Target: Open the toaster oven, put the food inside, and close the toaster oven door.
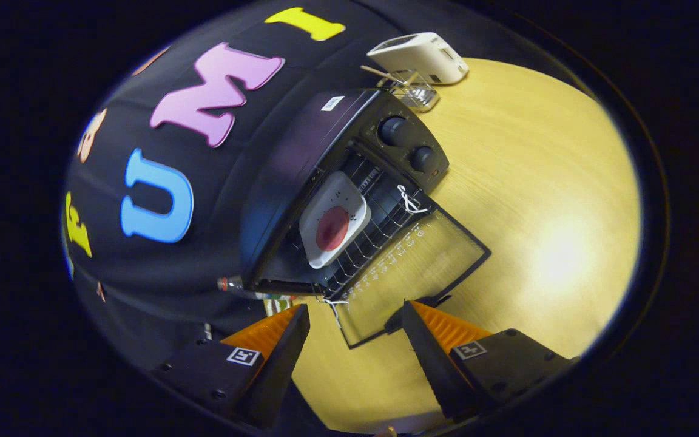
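The black toaster oven point(301, 164) stands on the wooden table with its glass door point(413, 273) folded down flat. On the wire rack inside rests a white plate point(331, 200) carrying a round red piece of food point(332, 228). My gripper point(355, 315) is open and holds nothing. Its two black fingers with orange sides straddle the free edge of the lowered door, whose handle point(413, 306) lies just beside the right finger point(428, 352). White strings are tied at the door's hinge corners. The view is tilted, so the oven appears rotated.
Two knobs point(407, 142) sit on the oven's control panel. Behind the oven are a white device point(422, 56) and a clear glass container point(413, 88) with a stick in it. A bottle point(246, 288) lies by the oven's side. Bare wooden tabletop point(537, 212) spreads beyond the door.
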### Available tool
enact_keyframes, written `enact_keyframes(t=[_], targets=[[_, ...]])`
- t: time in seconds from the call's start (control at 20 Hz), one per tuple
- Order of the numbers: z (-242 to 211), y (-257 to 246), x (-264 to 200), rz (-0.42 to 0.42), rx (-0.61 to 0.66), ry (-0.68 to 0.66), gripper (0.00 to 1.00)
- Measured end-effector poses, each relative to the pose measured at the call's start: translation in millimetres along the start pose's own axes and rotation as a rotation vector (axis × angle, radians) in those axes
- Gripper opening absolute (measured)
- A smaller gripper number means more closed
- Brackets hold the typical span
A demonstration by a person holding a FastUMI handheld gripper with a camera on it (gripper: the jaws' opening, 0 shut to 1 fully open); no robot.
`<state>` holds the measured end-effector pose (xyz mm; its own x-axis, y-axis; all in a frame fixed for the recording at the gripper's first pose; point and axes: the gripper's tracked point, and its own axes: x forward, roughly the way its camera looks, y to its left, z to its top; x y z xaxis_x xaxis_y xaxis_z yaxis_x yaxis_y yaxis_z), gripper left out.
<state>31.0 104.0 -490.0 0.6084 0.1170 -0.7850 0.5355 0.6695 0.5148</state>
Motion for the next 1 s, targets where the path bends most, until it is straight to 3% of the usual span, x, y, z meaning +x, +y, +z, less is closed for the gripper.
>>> enact_keyframes(t=[0.2, 0.4, 0.6, 0.8, 1.0], targets=[[-52.9, -57.5, 11.6, -0.128, -0.293, 0.040, 0.99], [-61.4, -77.5, 32.1, -0.200, -0.511, 0.029, 0.99], [-59.7, -81.1, 60.0, -0.229, -0.516, 0.017, 0.99], [-53.4, -61.0, 82.2, -0.203, -0.510, -0.019, 0.99], [-55.4, -63.3, 85.4, -0.213, -0.514, -0.022, 0.99]])
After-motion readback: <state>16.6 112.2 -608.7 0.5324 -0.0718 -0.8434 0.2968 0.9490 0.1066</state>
